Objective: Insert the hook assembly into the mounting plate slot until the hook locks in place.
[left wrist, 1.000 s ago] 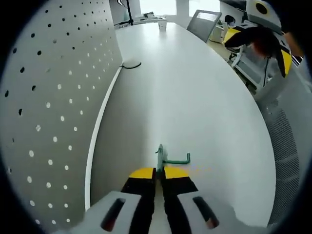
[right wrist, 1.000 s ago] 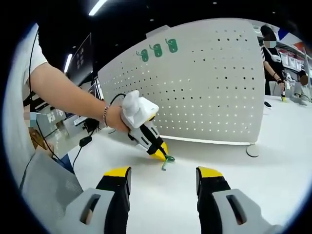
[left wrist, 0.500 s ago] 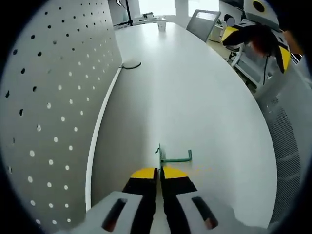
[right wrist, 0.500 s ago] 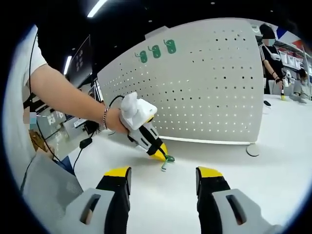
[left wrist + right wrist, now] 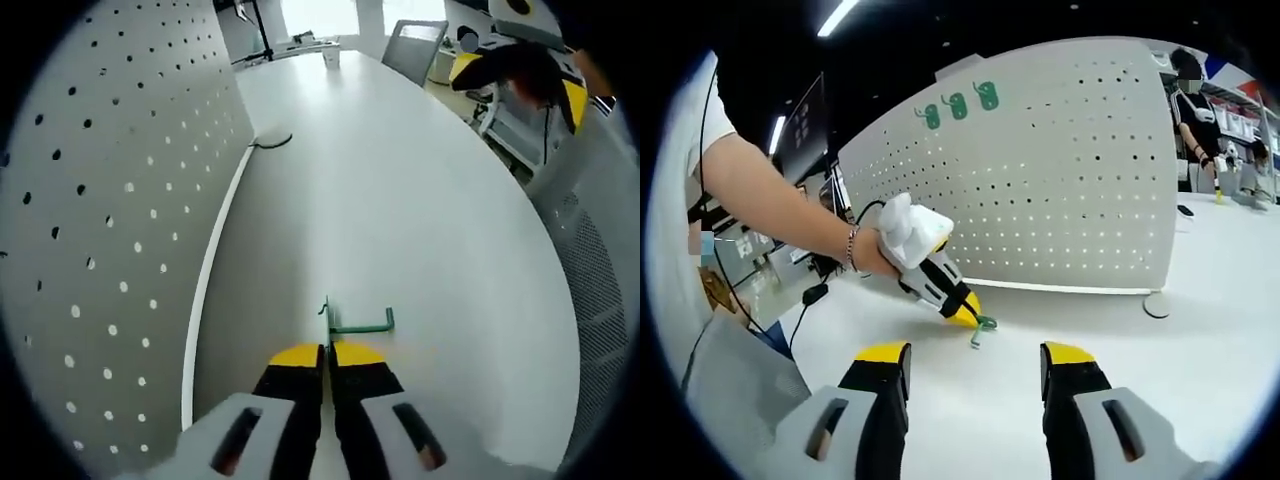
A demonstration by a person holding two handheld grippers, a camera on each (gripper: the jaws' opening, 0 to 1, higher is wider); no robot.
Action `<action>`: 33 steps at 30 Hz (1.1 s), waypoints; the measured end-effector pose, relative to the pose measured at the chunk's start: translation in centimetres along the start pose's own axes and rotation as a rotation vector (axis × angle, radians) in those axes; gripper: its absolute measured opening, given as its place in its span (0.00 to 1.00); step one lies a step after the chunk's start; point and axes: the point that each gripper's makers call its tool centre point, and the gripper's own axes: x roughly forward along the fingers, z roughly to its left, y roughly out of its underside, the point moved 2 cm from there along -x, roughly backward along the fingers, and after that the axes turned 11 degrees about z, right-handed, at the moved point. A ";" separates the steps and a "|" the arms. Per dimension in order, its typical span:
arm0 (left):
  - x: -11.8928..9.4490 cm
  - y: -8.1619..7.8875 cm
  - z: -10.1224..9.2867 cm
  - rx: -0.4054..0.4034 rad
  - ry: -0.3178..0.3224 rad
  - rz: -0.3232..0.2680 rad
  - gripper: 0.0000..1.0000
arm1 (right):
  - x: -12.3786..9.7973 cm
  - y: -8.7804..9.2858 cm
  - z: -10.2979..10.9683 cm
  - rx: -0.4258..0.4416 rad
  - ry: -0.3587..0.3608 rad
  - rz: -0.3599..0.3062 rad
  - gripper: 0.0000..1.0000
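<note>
Green hook down on the white table, pinched at its upright back strip between the closed yellow tips of the left gripper; bent arm sticking out sideways past the tips, end turned up. From the right gripper view, same hook at the nose of the left gripper, low against the tabletop, near the foot of the pegboard but apart from it.

Looks like thin bent wire or sheet: light, stiff, small, probably slick with paint. Likely to twist in the jaws if pushed off-axis, so best gripped on the flat back strip, close to the tabs, as now, with the arm left free.

Right gripper hovering over the table with jaws well apart, holding nothing, aimed at the left one. Also caught at the top right of the left gripper view as the right gripper.

Pegboard standing upright along the table edge, rows of round holes, white base rail at the bottom. Three green hooks already hung near its top corner. Insertion not yet begun, judging by the gap between hook and board. A person far off at the right.
</note>
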 end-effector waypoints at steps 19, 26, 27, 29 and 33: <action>-2.6 -1.1 0.7 -0.084 -0.059 -0.141 0.01 | -0.2 -0.3 0.0 0.001 -0.002 -0.020 0.50; -4.2 -1.7 1.2 -0.131 -0.089 -0.212 0.01 | -0.3 -0.4 0.2 -0.002 -0.004 -0.030 0.51; -4.3 -1.8 1.2 -0.129 -0.097 -0.214 0.01 | -0.3 -0.5 0.2 -0.002 -0.006 -0.035 0.50; -4.7 -1.9 1.1 -0.116 -0.111 -0.231 0.01 | -0.4 -0.6 0.2 0.000 -0.007 -0.039 0.51; -5.3 -2.0 0.9 -0.131 -0.122 -0.251 0.01 | -0.4 -0.8 0.5 0.000 -0.015 -0.043 0.52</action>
